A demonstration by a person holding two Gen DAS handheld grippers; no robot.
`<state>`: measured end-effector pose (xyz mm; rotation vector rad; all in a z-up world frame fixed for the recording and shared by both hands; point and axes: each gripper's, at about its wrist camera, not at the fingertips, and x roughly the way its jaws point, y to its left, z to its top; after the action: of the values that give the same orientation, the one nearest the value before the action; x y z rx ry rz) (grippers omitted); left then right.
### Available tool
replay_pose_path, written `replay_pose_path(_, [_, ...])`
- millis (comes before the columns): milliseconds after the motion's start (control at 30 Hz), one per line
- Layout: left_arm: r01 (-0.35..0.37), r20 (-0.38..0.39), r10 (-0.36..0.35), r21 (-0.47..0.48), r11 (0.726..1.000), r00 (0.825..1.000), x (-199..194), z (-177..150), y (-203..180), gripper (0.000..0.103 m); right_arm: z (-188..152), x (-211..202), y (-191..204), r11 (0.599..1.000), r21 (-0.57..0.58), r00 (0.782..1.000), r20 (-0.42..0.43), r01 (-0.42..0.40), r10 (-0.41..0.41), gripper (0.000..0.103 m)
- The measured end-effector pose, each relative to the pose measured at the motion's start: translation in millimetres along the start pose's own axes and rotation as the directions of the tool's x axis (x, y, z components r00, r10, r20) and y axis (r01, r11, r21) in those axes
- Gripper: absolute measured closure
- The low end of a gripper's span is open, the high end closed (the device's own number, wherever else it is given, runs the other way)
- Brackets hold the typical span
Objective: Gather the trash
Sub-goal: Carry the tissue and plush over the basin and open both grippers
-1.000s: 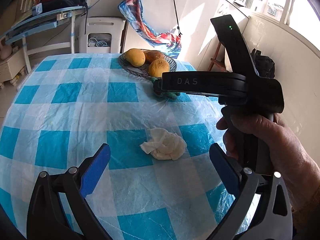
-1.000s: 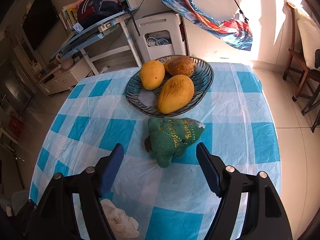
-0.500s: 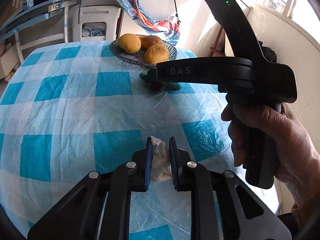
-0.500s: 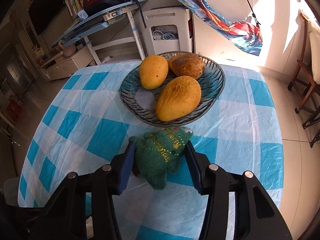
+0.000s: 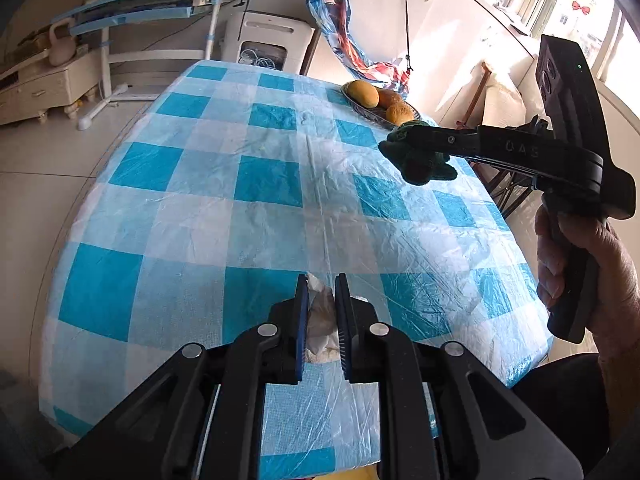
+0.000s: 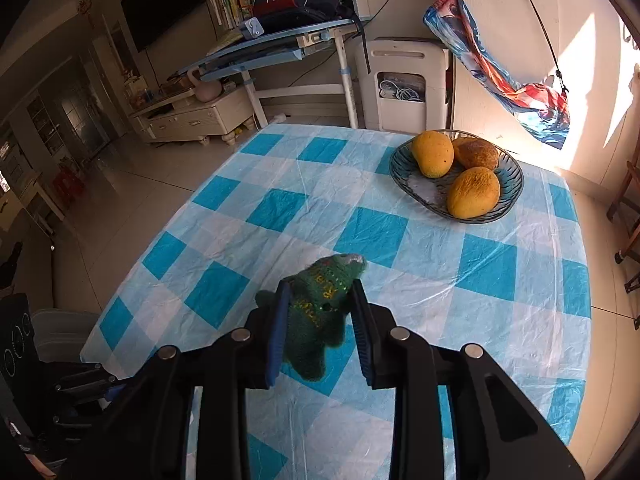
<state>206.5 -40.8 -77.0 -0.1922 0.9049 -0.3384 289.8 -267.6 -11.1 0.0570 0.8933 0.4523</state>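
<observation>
Since the earlier frames we have drawn both tools back from over the desk (image 5: 192, 184), with its blue-and-white checked cover, and each has gone from standing wide open to gripping something. The largest thing near the work is the glass fruit bowl (image 6: 508, 196) with its three mangoes, which stays at the far end, well apart from us. Our right hand-held gripper (image 6: 320, 312) has just been closing its jaws, and they now pinch the green knitted toy (image 6: 320, 300) from both sides; in the left view the toy hangs clear above the cloth, so it is lifted. Our left hand-held gripper (image 5: 322, 320) is nearly fully closed on the crumpled white tissue (image 5: 320, 316), which sits squeezed between the blue pads at the near edge of the desk; we cannot tell whether it is clear of the cloth yet. We judge the pick-up step done for both items and the carry step in hand. A grey bin (image 6: 60, 336) shows low beside the desk in the right view; the next move, we think, calls for holding both grips firm, carrying both loads over it, and opening only once each is above it.
</observation>
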Motion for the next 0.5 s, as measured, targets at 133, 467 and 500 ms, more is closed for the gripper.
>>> replay_pose_path(133, [-0.034,0.025,0.035,-0.029,0.999,0.999,-38.1,-19.6,22.1,0.090,-35.4,-24.9,44.4,0.996,-0.030,0.997,0.009,-0.082,0.082,0.072])
replay_pose_path(467, [-0.067,-0.017,0.067,-0.031,0.997,0.998,-90.5,-91.9,30.4,0.090,-179.8,-37.4,173.9,0.942,-0.284,0.972,-0.198,-0.181,0.127,0.071])
replay_pose_path(500, [-0.067,-0.032,0.066,-0.033,0.997,0.997,-91.3,-100.5,29.5,0.090,-191.3,-34.5,181.1,0.935,-0.304,0.967,-0.229,-0.182,0.113,0.069])
